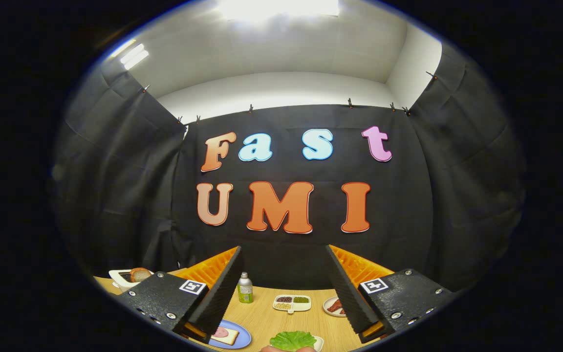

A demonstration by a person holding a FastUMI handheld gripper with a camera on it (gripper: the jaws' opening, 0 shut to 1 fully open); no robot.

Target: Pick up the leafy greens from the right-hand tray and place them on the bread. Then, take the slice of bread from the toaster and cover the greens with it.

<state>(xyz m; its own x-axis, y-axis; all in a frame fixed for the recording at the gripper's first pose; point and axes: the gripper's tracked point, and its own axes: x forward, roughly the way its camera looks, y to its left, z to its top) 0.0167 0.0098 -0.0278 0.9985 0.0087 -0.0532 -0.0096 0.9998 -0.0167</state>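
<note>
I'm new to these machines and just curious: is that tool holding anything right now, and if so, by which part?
Nothing is held. The gripper has its fingers spread wide with empty space between them; the leafy greens lie on the wooden table just ahead, untouched.

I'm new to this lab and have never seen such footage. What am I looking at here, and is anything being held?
This is a fisheye camera riding on a hand-held two-finger tool, looking forward along its black fingers, which stand wide apart and hold nothing. Below them is a wooden table. On it: a blue plate with a bread slice topped with something pink, leafy greens on a tray just ahead between the fingers, a small bottle, a divided dish of condiments, a plate of reddish food, and a toaster with bread in it, beyond the left finger.
</note>
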